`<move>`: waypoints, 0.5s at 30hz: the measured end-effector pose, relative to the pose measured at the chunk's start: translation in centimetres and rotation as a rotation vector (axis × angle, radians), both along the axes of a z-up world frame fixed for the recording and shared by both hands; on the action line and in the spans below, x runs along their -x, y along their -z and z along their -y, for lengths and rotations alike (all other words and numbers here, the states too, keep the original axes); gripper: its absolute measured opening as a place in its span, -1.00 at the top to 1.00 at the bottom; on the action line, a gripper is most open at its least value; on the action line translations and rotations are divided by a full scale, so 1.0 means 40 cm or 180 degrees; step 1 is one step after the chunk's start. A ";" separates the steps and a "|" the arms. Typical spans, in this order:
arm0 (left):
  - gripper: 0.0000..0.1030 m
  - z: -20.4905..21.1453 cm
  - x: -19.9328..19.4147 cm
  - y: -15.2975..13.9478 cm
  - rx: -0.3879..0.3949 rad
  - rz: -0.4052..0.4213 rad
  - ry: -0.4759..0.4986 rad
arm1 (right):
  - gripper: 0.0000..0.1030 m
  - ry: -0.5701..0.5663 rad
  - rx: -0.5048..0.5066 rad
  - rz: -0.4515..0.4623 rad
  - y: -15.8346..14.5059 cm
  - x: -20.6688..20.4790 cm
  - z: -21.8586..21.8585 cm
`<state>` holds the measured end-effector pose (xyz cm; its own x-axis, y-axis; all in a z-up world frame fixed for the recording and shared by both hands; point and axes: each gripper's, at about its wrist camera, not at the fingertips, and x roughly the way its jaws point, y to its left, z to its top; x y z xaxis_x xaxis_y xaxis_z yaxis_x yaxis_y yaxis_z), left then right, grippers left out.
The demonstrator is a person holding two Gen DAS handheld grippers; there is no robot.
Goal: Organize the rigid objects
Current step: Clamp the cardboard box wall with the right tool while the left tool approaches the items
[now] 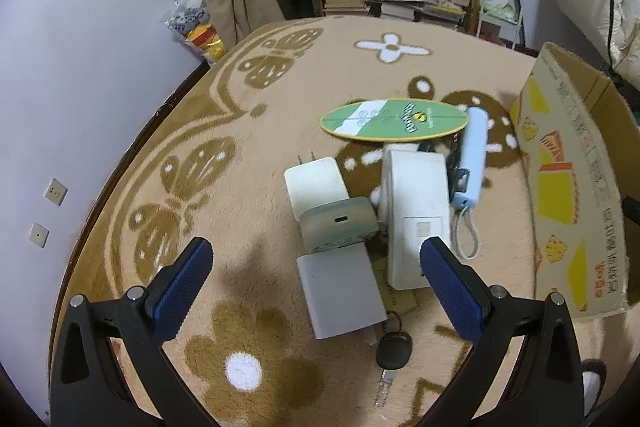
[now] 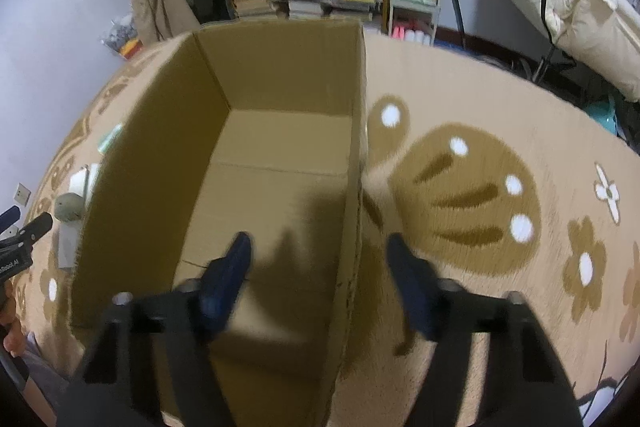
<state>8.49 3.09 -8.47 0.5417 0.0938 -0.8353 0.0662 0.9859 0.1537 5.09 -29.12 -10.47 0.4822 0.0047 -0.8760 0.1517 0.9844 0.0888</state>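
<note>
A: jaws first? L gripper (image 1: 316,267) wide open, nothing between the pads, hanging over the pile. R gripper (image 2: 320,259) also wide, empty, straddling the near right wall of the cardboard box (image 2: 160,155), one finger inside, one outside over the blanket (image 2: 480,99)

B: ok, what's directly under L?

A: grey adapter (image 1: 340,291) closest, then a greenish capped charger (image 1: 340,223), white plug adapter (image 1: 316,183) behind it. White rectangular device (image 1: 416,211) just beside them on the right, blue power bank (image 1: 472,163) touching its far side, green oval board (image 1: 394,119) at the back. Car key (image 1: 394,347) near the grey one's front corner

B: progress?

A: basically zero imo. Box interior shows bare in R view, near end hidden by the fingers tho. All items I can see sit on the blanket left of the box

B: left to do?

A: everything, abt 7 pcs to move in, grey adapter looks like first pick
</note>
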 end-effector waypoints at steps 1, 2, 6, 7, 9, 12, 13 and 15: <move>-0.99 -0.003 -0.005 0.006 -0.0012 -0.0026 -0.0022 | 0.14 -0.0010 -0.0004 -0.0050 0.008 -0.002 0.001; -0.99 -0.006 -0.009 0.011 -0.0019 -0.0045 -0.0037 | 0.32 -0.0019 0.0001 -0.0083 0.013 -0.002 0.001; -0.99 -0.016 -0.023 0.032 -0.0050 -0.0143 -0.0109 | 0.52 -0.0020 0.0092 -0.0192 0.018 0.002 -0.001; -0.99 -0.019 -0.025 0.038 -0.0042 -0.0172 -0.0126 | 0.64 -0.0028 0.0100 -0.0207 0.016 0.004 -0.001; -0.99 -0.026 -0.031 0.049 -0.0043 -0.0236 -0.0172 | 0.80 -0.0055 0.0135 -0.0220 0.013 0.008 -0.004; -0.99 -0.035 -0.036 0.065 -0.0056 -0.0310 -0.0229 | 0.83 -0.0121 0.0241 -0.0225 0.014 0.010 -0.010; -0.99 -0.038 -0.039 0.071 -0.0060 -0.0335 -0.0251 | 0.83 -0.0135 0.0262 -0.0221 0.012 0.013 -0.011; -0.99 -0.043 -0.045 0.082 -0.0069 -0.0378 -0.0285 | 0.83 -0.0139 0.0267 -0.0217 0.012 0.013 -0.012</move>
